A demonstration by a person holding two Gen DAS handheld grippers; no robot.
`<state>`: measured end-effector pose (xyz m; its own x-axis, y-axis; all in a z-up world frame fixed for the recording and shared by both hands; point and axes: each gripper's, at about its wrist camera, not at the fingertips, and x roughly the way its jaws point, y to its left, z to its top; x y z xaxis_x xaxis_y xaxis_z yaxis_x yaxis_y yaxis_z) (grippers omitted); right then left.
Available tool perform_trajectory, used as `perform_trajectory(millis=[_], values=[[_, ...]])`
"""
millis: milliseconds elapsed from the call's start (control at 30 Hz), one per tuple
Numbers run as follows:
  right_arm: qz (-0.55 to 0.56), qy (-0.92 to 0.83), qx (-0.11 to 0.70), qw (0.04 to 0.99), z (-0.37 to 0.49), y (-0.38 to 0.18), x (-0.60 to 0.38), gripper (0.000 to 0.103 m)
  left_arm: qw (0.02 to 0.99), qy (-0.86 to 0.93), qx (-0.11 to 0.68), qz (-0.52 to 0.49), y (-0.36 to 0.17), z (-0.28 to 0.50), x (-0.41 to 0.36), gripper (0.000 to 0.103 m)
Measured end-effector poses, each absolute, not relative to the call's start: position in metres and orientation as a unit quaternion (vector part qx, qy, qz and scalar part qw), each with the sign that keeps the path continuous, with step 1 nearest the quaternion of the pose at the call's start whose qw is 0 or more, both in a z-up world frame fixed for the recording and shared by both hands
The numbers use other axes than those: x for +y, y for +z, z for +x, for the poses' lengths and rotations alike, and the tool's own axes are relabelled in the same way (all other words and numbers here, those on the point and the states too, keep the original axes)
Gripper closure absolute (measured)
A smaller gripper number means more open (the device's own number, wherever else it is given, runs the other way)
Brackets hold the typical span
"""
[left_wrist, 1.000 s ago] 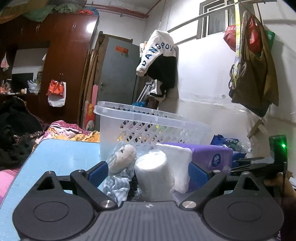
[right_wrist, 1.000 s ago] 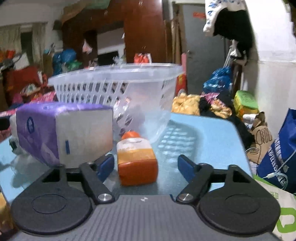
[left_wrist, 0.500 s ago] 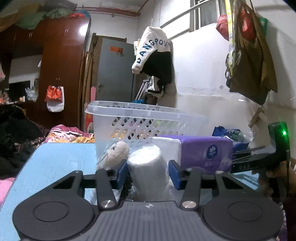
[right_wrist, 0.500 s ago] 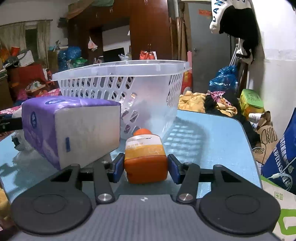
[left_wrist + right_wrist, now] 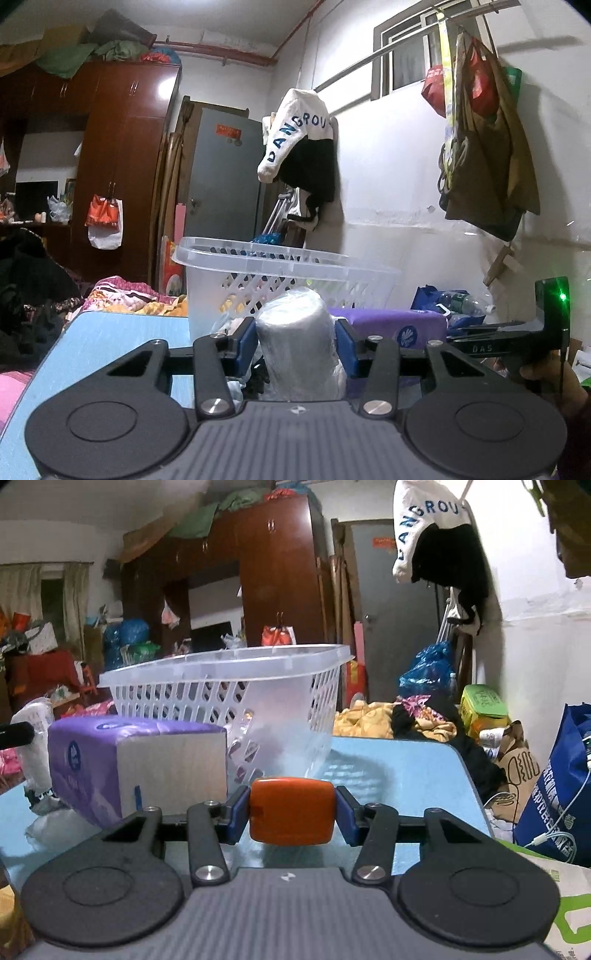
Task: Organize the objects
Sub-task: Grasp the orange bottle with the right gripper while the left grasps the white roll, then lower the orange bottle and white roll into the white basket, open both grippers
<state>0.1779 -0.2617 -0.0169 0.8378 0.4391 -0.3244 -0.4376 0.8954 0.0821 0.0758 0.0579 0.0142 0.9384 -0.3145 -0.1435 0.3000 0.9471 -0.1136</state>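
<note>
A cluttered bedroom with white walls and a dark red-brown wardrobe [image 5: 125,166] surrounds a pale blue bench [image 5: 406,775] with a faintly streaked top. The left hand-held gripper [image 5: 295,341] is clenched on a white roll wrapped in clear, shiny plastic [image 5: 295,339], its 2 blue pads pressed against the roll's sides; the roll stands upright between them, in front of the basket. The right hand-held gripper [image 5: 291,814] is clamped on an orange bottle [image 5: 291,810], of which only a smooth, rounded orange face shows between the blue pads, low over the bench.

Just beside the bottle, toward the left hand-held gripper, a purple pack of tissues [image 5: 129,760] lies on the bench, its white end facing the right wrist camera; a small round blue logo sits on its purple side, too small to read. Behind both stands a translucent white plastic basket [image 5: 229,690] with slotted walls and a wide flat rim, resting on the bench.

In the left wrist view the right hand-held gripper's black body carries a green light and the letters "DAS", with part of a hand [image 5: 554,380] under it. Further back, a white and black garment [image 5: 299,147] hangs on the wall, lettered "DANGROU". A grey door [image 5: 221,177] with a red sticker stands beside it, and bags [image 5: 484,140] hang from a rail below a window. A blue printed bag [image 5: 557,794] stands off the bench edge.
</note>
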Motion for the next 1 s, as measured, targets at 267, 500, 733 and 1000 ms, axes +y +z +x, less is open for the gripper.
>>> perform_trajectory(millis=[267, 500, 733, 1000], values=[[0.033, 0.204, 0.143, 0.968, 0.175, -0.013, -0.273, 0.051, 0.983, -0.158, 0.076, -0.055, 0.013, 0.078, 0.063, 0.054], [0.043, 0.179, 0.118, 0.976, 0.159, -0.011, -0.281, 0.051, 0.984, -0.154, 0.062, -0.057, 0.019, 0.074, 0.067, 0.054], [0.033, 0.170, 0.061, 0.983, 0.132, 0.029, -0.282, 0.051, 0.986, -0.153, 0.046, -0.054, 0.040, 0.071, 0.076, 0.054], [-0.010, 0.193, 0.036, 0.981, 0.150, 0.090, -0.244, 0.051, 0.988, -0.150, 0.020, -0.035, 0.107, 0.095, 0.068, 0.054]])
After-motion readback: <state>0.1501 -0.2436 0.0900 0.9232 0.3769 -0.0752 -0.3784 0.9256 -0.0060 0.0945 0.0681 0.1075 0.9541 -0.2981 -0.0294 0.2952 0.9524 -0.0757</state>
